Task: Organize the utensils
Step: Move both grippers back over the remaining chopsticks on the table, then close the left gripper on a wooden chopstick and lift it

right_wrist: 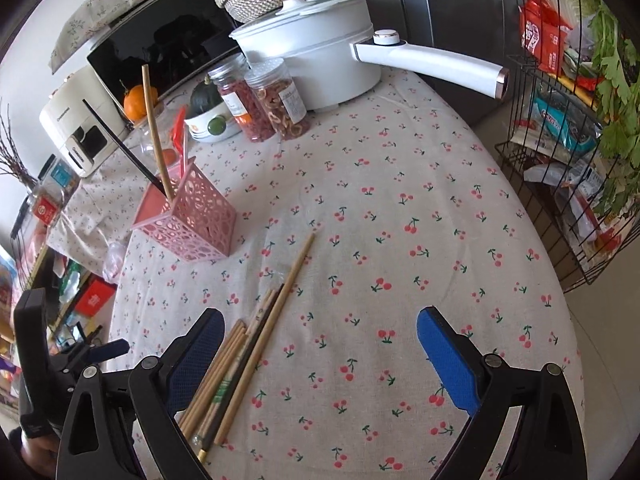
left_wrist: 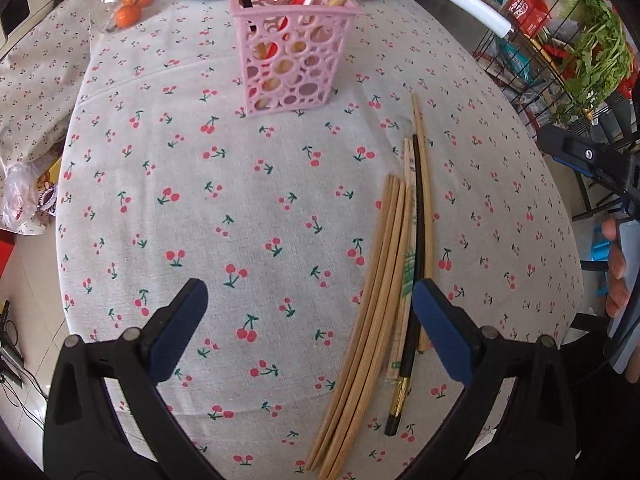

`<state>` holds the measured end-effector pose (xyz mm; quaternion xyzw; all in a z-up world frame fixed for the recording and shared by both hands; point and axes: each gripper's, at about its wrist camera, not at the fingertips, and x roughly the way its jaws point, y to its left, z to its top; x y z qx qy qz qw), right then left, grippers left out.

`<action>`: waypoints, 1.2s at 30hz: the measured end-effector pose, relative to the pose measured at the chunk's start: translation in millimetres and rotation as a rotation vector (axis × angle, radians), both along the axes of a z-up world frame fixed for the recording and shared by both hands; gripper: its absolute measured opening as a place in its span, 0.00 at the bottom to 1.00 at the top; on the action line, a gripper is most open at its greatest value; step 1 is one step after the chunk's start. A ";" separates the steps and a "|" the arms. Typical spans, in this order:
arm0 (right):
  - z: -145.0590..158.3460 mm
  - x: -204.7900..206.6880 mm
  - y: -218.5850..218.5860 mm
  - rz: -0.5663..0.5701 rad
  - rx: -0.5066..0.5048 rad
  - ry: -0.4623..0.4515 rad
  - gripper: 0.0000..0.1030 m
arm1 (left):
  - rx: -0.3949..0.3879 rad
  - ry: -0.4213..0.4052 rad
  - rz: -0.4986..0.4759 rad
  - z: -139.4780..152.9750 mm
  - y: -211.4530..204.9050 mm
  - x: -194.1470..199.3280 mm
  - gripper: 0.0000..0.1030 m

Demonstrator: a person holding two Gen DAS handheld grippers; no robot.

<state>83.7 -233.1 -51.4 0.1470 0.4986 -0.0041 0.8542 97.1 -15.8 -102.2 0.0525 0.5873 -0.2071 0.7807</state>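
A pink perforated holder (left_wrist: 290, 50) stands on the cherry-print tablecloth and holds a black chopstick, a red one and a wooden one; it also shows in the right wrist view (right_wrist: 192, 222). A loose bundle of wooden chopsticks (left_wrist: 376, 304) with one black chopstick (left_wrist: 416, 264) lies on the cloth nearer me; it also shows in the right wrist view (right_wrist: 244, 356). My left gripper (left_wrist: 310, 320) is open and empty, the bundle just inside its right finger. My right gripper (right_wrist: 320, 354) is open and empty, the bundle just inside its left finger.
A white pot with a long handle (right_wrist: 320, 52), jars of dried food (right_wrist: 280, 100) and a bowl (right_wrist: 208, 124) stand at the table's far side. Oranges (left_wrist: 132, 6) lie far left. A wire rack with greens (right_wrist: 568, 128) stands right of the table.
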 end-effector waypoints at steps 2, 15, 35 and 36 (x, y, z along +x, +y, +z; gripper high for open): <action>-4.9 -0.2 -0.3 0.004 -0.005 0.021 0.95 | 0.000 0.015 -0.019 -3.4 -4.5 -0.6 0.99; -9.7 1.5 4.6 0.030 -0.009 0.048 0.95 | 0.072 0.040 -0.033 -25.3 -18.2 0.1 0.87; -12.7 4.7 6.4 0.039 -0.008 0.059 0.95 | -0.022 0.069 0.037 -16.7 9.0 12.6 0.68; -12.6 4.9 6.5 0.038 -0.007 0.059 0.95 | -0.029 0.072 0.029 -15.8 8.1 11.9 0.68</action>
